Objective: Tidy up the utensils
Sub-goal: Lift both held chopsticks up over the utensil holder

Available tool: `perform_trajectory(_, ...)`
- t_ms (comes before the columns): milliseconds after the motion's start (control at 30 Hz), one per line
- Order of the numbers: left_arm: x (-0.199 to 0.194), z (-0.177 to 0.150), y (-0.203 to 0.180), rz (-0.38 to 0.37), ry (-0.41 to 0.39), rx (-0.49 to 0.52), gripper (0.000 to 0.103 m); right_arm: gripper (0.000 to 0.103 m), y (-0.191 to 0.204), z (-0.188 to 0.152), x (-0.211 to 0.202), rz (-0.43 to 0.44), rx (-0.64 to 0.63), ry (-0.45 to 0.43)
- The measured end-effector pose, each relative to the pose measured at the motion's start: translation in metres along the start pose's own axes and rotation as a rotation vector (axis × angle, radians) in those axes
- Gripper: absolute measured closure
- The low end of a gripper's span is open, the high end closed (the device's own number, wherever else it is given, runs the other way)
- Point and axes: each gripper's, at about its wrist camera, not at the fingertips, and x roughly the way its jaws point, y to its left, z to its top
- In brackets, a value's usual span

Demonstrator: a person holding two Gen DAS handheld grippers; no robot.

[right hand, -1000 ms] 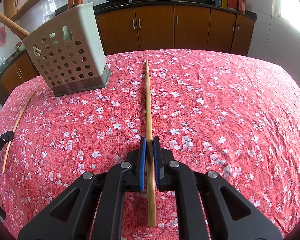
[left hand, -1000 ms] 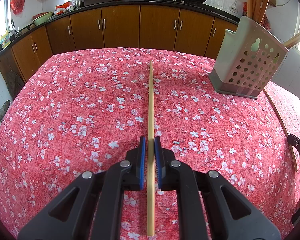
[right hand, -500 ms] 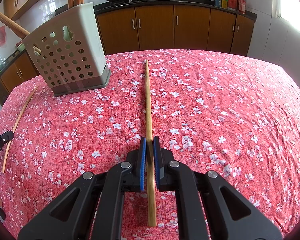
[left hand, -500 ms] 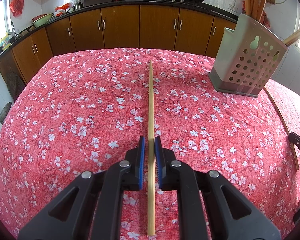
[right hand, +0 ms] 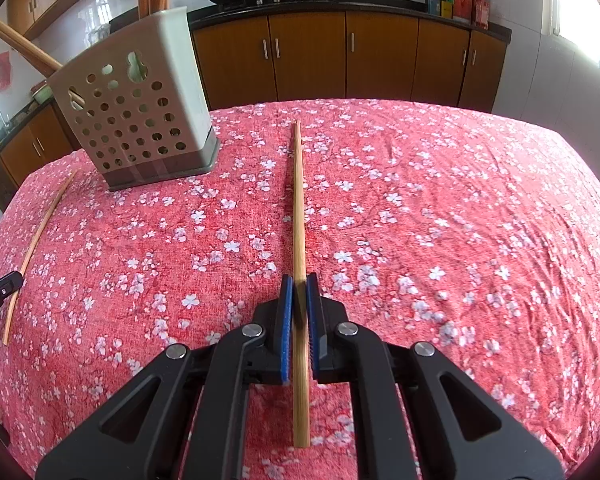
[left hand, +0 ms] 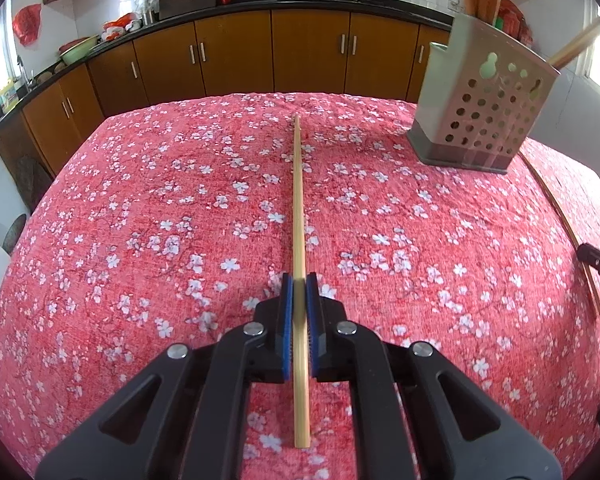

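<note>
My left gripper (left hand: 299,284) is shut on a bamboo chopstick (left hand: 298,208) that points straight ahead over the red flowered tablecloth (left hand: 140,220). My right gripper (right hand: 299,285) is shut on another bamboo chopstick (right hand: 299,208), also pointing ahead. A grey perforated utensil holder (left hand: 480,116) stands at the far right in the left wrist view and at the far left in the right wrist view (right hand: 136,120); several wooden utensils stick out of its top. It is well ahead of both grippers.
Brown kitchen cabinets (left hand: 236,56) and a dark counter with pans run behind the table. The chopstick in the right gripper shows at the right edge of the left wrist view (left hand: 560,216); the left one shows in the right wrist view (right hand: 40,232).
The left gripper has shifted slightly, so the utensil holder looks a little nearer and higher. The right wrist view is unchanged.
</note>
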Motion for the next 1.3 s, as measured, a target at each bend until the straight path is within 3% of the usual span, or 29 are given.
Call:
perform_trajectory(300,-0.060,0.015,0.009,-0.052,-0.135,-0.027,0.095,0.095,-0.006,0.014,-0.060,0.031,0.044,-0.161)
perform_trajectory(567,-0.123,0.050,0.010,-0.114,-0.318,-0.064,0.095,0.095,-0.015,0.042,-0.110,0.070,0.075,-0.324)
perform_trajectory(933,-0.159,0.083,-0.001,-0.182,-0.392,-0.035,0.096,0.095,-0.005,0.068,-0.134,0.141,0.084,-0.398)
perform_trajectory(1300,-0.211,0.119,-0.041,-0.331,-0.524,0.027,0.096,0.095,0.026,0.111,-0.191,0.278,0.047,-0.588)
